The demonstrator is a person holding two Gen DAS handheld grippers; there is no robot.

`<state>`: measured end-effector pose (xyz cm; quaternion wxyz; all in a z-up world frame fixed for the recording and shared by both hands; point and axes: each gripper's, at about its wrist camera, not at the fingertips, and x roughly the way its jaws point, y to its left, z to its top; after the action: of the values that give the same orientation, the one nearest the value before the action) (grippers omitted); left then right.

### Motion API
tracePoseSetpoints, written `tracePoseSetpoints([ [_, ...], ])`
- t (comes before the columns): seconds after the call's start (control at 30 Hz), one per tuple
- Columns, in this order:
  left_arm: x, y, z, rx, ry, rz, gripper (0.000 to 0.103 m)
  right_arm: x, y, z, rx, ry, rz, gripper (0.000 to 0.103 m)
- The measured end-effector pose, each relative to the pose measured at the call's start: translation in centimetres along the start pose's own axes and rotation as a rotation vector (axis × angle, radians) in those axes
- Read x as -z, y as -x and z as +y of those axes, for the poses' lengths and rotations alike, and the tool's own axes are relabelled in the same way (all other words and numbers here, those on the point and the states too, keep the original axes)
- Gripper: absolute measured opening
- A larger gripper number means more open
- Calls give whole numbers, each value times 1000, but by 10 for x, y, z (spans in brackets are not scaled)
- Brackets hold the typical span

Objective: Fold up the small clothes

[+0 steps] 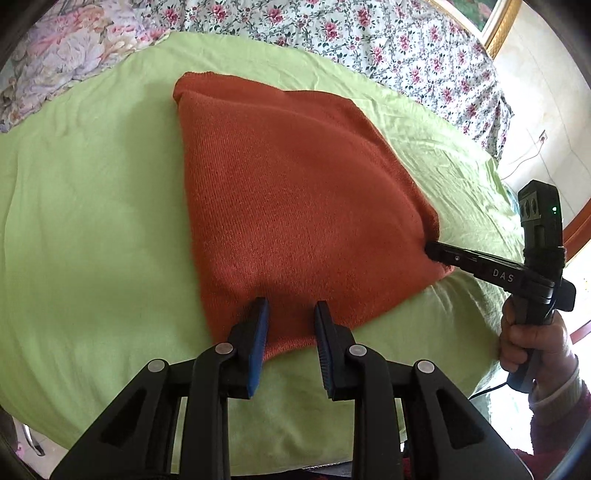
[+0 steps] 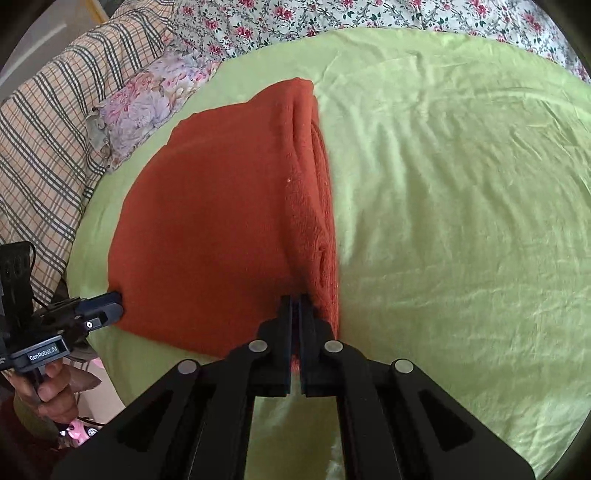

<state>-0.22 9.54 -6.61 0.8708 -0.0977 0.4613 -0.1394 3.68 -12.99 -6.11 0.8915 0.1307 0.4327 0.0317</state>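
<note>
A rust-orange knitted garment lies folded on a light green sheet. My left gripper is open, its blue-padded fingers set astride the garment's near edge. My right gripper is shut on the garment's near right corner, beside its layered folded edge. The right gripper also shows in the left wrist view at the garment's right corner. The left gripper also shows in the right wrist view at the garment's left corner.
The green sheet covers a bed. A floral bedspread lies beyond it. A plaid pillow and a floral pillow sit at the far left. A gold-framed picture hangs on the wall at right.
</note>
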Motion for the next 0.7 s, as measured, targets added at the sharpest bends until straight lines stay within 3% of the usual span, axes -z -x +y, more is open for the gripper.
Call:
tracePoseSetpoints([
  [0.43, -1, 4, 1, 2, 24, -4, 31, 5, 6, 4, 48, 19, 14, 3],
  [0.6, 9, 18, -5, -24, 7, -9, 40, 12, 21, 6, 75, -2, -2, 4],
  [0.7, 19, 28, -9, -34, 20, -27, 46, 21, 34, 8, 83, -11, -26, 15],
])
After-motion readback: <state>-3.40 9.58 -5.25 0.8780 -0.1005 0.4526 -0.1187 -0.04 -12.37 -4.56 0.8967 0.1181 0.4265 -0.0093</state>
